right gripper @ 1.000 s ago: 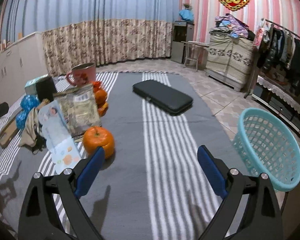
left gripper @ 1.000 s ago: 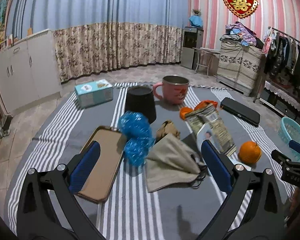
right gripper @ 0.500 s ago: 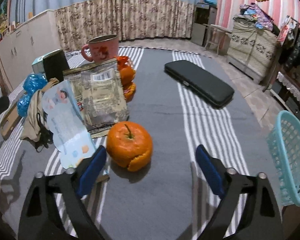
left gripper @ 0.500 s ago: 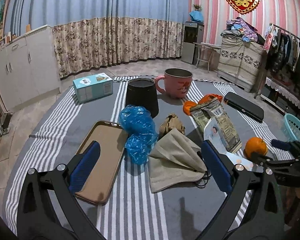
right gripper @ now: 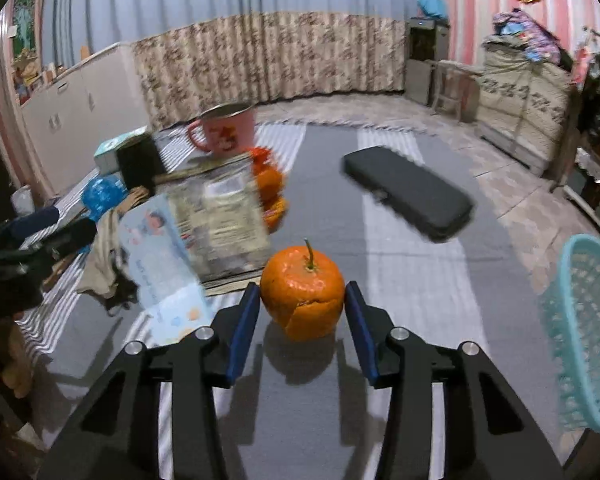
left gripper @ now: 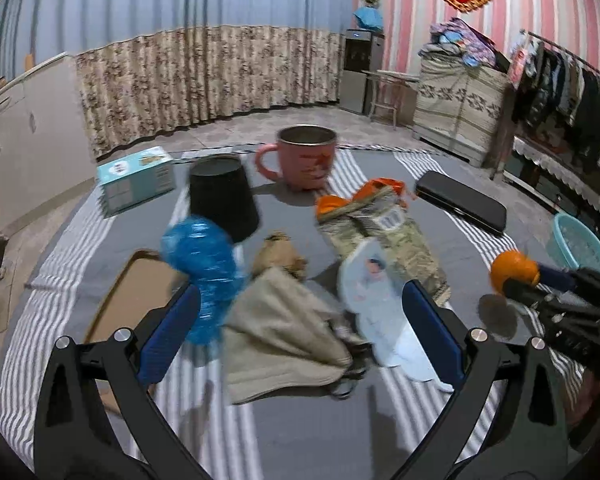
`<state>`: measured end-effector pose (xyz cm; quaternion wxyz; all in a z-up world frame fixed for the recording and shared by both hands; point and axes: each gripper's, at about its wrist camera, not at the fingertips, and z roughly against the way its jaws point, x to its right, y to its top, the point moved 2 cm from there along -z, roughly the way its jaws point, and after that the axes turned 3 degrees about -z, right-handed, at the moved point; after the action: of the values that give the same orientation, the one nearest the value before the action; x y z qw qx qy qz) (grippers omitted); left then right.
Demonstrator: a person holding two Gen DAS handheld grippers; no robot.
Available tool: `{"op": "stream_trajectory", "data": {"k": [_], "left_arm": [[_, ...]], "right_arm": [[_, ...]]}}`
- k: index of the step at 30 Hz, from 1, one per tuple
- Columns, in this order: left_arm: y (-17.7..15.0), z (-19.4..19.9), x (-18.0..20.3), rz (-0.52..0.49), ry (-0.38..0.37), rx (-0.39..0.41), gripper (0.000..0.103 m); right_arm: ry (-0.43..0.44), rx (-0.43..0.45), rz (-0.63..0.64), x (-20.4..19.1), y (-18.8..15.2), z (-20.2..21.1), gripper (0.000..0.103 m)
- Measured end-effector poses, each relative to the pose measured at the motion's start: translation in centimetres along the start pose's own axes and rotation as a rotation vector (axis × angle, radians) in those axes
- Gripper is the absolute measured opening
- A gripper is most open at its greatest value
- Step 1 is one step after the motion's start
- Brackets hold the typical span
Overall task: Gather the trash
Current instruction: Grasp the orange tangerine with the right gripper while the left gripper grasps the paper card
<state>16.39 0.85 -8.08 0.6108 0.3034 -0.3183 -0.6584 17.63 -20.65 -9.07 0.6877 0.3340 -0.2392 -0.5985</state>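
An orange (right gripper: 302, 292) with a split peel sits between the blue pads of my right gripper (right gripper: 302, 304); the jaws are closing and both pads touch its sides. The left wrist view shows the same orange (left gripper: 514, 266) at the right gripper's tip, with its shadow on the cloth below. My left gripper (left gripper: 300, 308) is open above a beige cloth (left gripper: 276, 328), with a blue plastic bag (left gripper: 204, 264) by its left finger and a white leaflet (left gripper: 380, 308) by its right. A crumpled brown paper (left gripper: 278, 252), a snack packet (left gripper: 384, 232) and orange peels (left gripper: 340, 202) lie beyond.
A teal basket (right gripper: 584, 328) stands at the right edge of the striped grey cloth (right gripper: 412, 280). A black case (right gripper: 408, 196), pink mug (left gripper: 308, 160), upturned black cup (left gripper: 222, 196), tissue box (left gripper: 136, 178) and brown tray (left gripper: 140, 292) also lie here.
My right gripper moved up to the orange and its jaws narrowed around it. My left gripper came closer to the beige cloth and the blue bag.
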Motion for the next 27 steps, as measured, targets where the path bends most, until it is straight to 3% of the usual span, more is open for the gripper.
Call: {"op": "stream_trajectory", "data": {"k": [4, 13, 18, 20, 22, 27], "left_arm": [[0.5, -1.8, 2.0, -0.009, -0.006, -0.045, 0.097], [1.4, -4.7, 4.0, 0.008, 0.016, -0.122, 0.091], [1.8, -5.8, 4.0, 0.032, 0.051, -0.160, 0.078], [1.8, -6.1, 4.3, 0.029, 0.044, -0.181, 0.062], [1.6, -6.6, 4.4, 0.038, 0.031, -0.216, 0.056], [1.1, -7.3, 4.7, 0.040, 0.047, -0.254, 0.053]], "right_arm": [[-0.062, 0.028, -0.045, 3.1, 0.0, 1.1, 0.044], [-0.052, 0.037, -0.141, 6.1, -0.1, 1.1, 0.044], [-0.043, 0.047, -0.154, 6.6, -0.3, 1.3, 0.044], [-0.045, 0.053, -0.154, 6.8, -0.3, 1.4, 0.044], [-0.042, 0.058, -0.163, 7.2, -0.3, 1.7, 0.044], [-0.029, 0.067, -0.192, 7.9, -0.3, 2.1, 0.044]]}}
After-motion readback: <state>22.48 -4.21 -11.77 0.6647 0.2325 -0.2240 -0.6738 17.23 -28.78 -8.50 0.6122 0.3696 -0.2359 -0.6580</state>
